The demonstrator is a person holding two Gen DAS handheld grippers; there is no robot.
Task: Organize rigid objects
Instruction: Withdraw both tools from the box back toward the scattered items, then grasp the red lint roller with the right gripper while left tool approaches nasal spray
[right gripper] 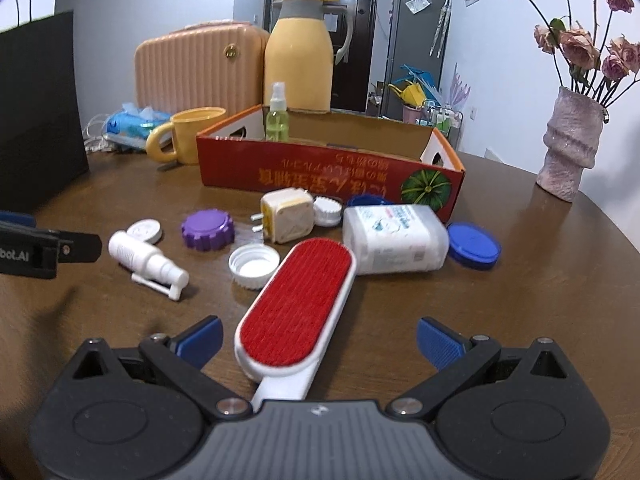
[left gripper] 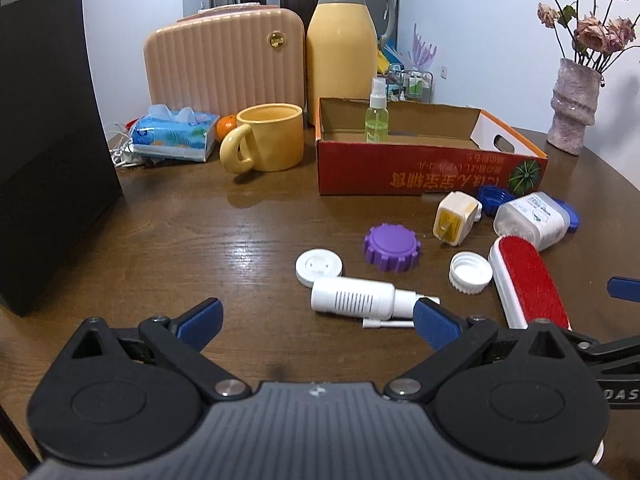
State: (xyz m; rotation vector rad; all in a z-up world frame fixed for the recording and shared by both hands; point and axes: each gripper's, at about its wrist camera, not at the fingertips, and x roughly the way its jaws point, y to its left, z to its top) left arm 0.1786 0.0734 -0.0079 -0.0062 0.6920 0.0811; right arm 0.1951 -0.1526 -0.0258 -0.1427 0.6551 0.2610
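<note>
While the lint brush (right gripper: pixel 298 304) lies flat on the counter (right gripper: pixel 520 300), red face up, its white handle runs back under your right tongs (right gripper: pixel 318 342), whose 2 blue pads are spread wide on either side of it without touching it. Just beyond the brush head sit a white ribbed cap (right gripper: pixel 254 263), open side up, and a clear tub (right gripper: pixel 394 238) on its side, with a blue lid (right gripper: pixel 474 245) beside it. Behind those, a cream plug adapter (right gripper: pixel 286 218) rests near the purple toothed cap (right gripper: pixel 207 229). Further left, the white spray bottle (left gripper: pixel 354 295) lies on its side next to a round white lid (left gripper: pixel 319 267).

Your left tongs (left gripper: pixel 316 320) are also open and hold nothing; in the left wrist view the right-hand pad (left gripper: pixel 434 324) overlaps the nozzle end of that white bottle, though you cannot tell whether it touches.

Past the scattered pieces, the red cardboard box (right gripper: pixel 320 172) stands open, and a green spray bottle (right gripper: pixel 277 114) stands upright inside near its left end. Left of the box is a yellow mug (left gripper: pixel 268 136), then a tissue pack (left gripper: pixel 176 134) and an orange (left gripper: pixel 226 126). At the back stand a yellow flask (left gripper: pixel 344 46) and a peach ribbed case (left gripper: pixel 224 58); a pink vase (left gripper: pixel 572 108) with dried roses is at the far right
</note>
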